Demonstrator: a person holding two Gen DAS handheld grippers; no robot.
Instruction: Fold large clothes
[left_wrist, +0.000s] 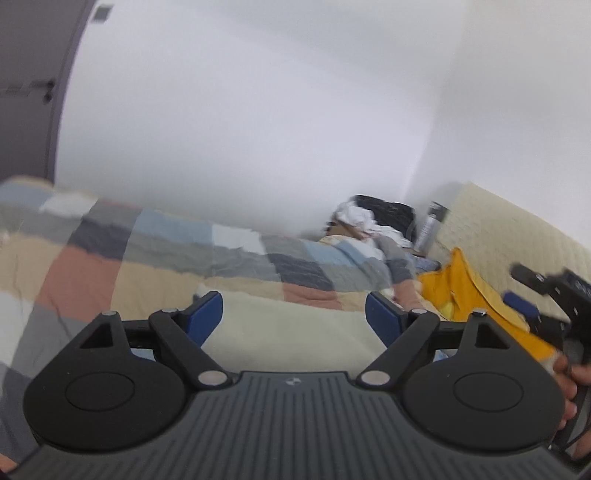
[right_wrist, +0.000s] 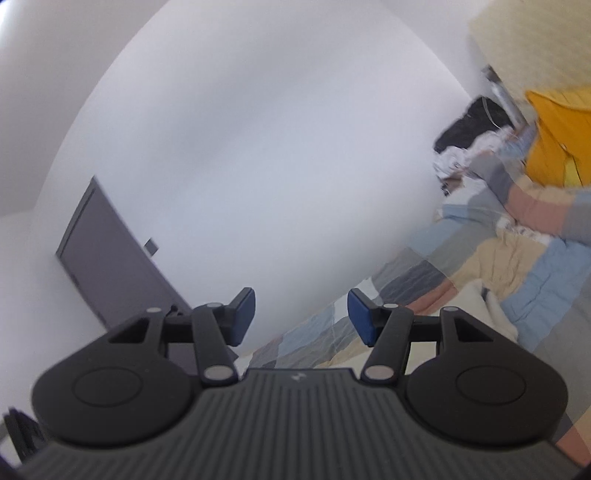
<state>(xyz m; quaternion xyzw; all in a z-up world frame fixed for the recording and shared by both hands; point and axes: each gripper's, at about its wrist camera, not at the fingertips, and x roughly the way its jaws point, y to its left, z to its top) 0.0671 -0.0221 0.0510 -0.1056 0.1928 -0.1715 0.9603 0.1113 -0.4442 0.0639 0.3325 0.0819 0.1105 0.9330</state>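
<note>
My left gripper (left_wrist: 294, 318) is held above the bed, its blue pads (left_wrist: 207, 317) wide open with nothing between them. Below it a cream cloth (left_wrist: 314, 349) lies on the patchwork quilt (left_wrist: 110, 266). A yellow garment (left_wrist: 458, 291) lies crumpled to the right, beside my right gripper (left_wrist: 521, 290), which a hand (left_wrist: 567, 380) holds. In the right wrist view, which is tilted, my right gripper (right_wrist: 301, 315) is open and empty in front of the white wall. There the cream cloth (right_wrist: 495, 306), the quilt (right_wrist: 480, 258) and the yellow garment (right_wrist: 557, 147) fall to the right.
A heap of black, white and grey clothes (left_wrist: 369, 221) sits at the far end of the bed next to a silver bottle (left_wrist: 430, 225). A cream padded headboard (left_wrist: 517, 229) runs along the right. A grey door (right_wrist: 107, 266) stands in the white wall.
</note>
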